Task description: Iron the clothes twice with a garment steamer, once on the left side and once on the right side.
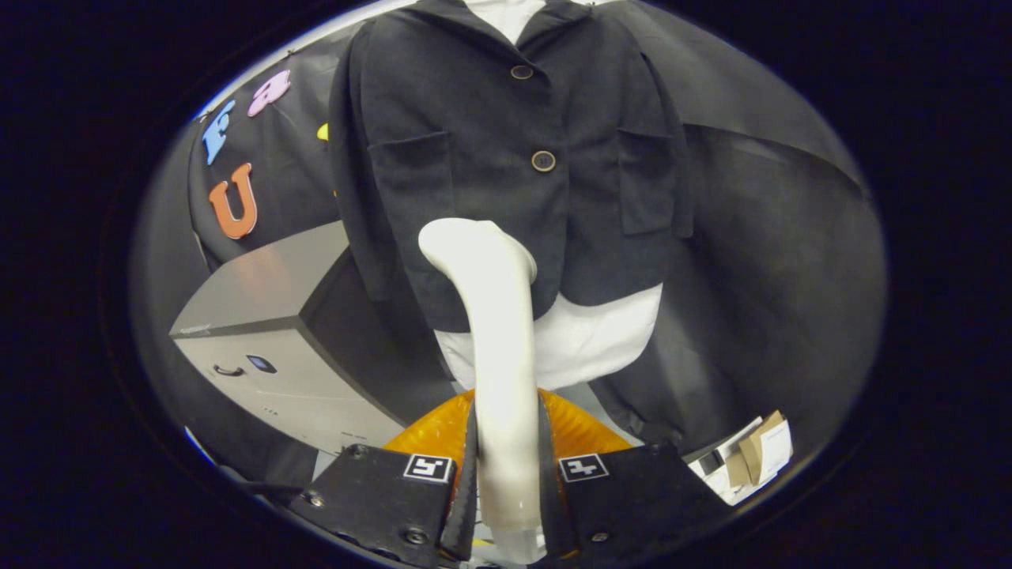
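Gripper view: our gripper (507, 474) is clamped on the garment steamer (494, 340), both fingers pressing its handle from either side. Steamer's neck rises betw. the fingers and its curved head sits at the hem of the dark jacket (506, 158), left of the button line, looks touching but we can't tell for sure. Jacket hangs over a white shirt (585, 340) straight ahead. An orange part (431, 431) shows just behind the fingers. Grey box (269, 348) stands left of the jacket; cardboard bits and papers (755, 458) lie lower right.
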A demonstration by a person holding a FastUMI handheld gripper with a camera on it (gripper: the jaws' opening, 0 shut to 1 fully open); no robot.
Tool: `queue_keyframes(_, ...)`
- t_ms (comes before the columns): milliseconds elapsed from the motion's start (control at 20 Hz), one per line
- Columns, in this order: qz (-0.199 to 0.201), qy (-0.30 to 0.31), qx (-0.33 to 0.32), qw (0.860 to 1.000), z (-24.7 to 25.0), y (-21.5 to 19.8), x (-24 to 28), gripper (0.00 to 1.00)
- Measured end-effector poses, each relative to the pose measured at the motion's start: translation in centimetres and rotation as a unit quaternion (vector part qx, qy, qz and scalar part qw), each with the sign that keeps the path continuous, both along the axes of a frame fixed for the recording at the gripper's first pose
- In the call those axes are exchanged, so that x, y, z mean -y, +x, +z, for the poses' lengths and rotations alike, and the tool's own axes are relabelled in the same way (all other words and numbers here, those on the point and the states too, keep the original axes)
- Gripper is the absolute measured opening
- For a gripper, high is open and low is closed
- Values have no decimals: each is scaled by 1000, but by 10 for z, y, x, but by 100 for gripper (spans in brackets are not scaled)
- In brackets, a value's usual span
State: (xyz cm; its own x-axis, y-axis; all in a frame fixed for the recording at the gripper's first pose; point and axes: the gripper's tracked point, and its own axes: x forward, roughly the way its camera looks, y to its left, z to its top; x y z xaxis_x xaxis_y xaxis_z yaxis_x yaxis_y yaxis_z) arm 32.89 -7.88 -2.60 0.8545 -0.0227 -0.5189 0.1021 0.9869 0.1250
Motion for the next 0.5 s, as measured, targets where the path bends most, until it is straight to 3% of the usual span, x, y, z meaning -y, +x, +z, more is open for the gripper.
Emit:
queue_keyframes(250,-9,27,37,999,26,-1,3,36)
queue_keyframes(500,-21,36,111,993,106,-27,30,36)
